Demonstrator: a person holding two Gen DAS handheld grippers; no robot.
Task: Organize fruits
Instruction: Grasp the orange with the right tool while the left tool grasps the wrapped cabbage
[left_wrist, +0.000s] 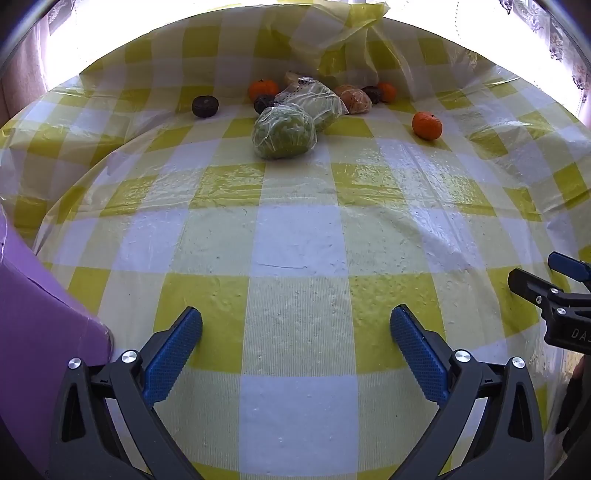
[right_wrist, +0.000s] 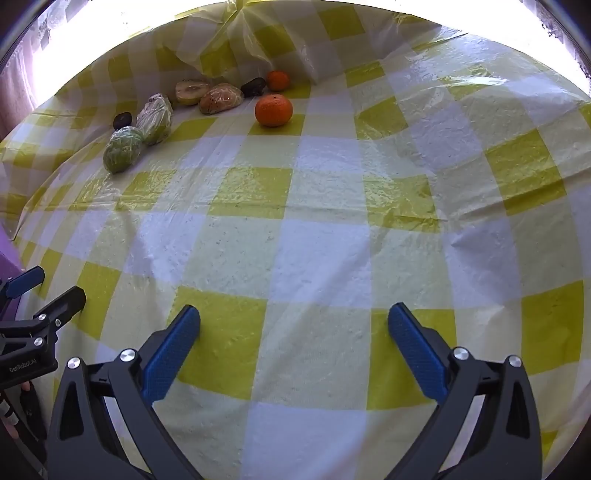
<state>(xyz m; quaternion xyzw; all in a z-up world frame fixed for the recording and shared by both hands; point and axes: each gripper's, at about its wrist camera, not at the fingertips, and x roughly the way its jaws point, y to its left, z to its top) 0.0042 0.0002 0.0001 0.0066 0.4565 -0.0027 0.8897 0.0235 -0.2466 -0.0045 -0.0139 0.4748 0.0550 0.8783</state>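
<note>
Fruits lie scattered at the far side of a yellow-and-white checked tablecloth (left_wrist: 295, 240). A green fruit wrapped in plastic (left_wrist: 283, 132) (right_wrist: 122, 148) lies nearest. Behind it are another wrapped fruit (left_wrist: 317, 99) (right_wrist: 156, 118), a brownish wrapped one (left_wrist: 355, 99) (right_wrist: 221, 98), dark round fruits (left_wrist: 205, 106) (right_wrist: 122, 119) and tangerines (left_wrist: 427, 125) (right_wrist: 273, 109). My left gripper (left_wrist: 295, 325) hovers open over bare cloth, well short of the fruits. My right gripper (right_wrist: 293, 321) is open too, with nothing between its fingers. Each gripper shows at the edge of the other's view.
A purple box or container (left_wrist: 40, 302) stands at the near left of the table. A loose fold of yellow checked plastic (left_wrist: 343, 37) rises behind the fruits. Bright window light runs along the far edge. A wide stretch of cloth separates grippers and fruits.
</note>
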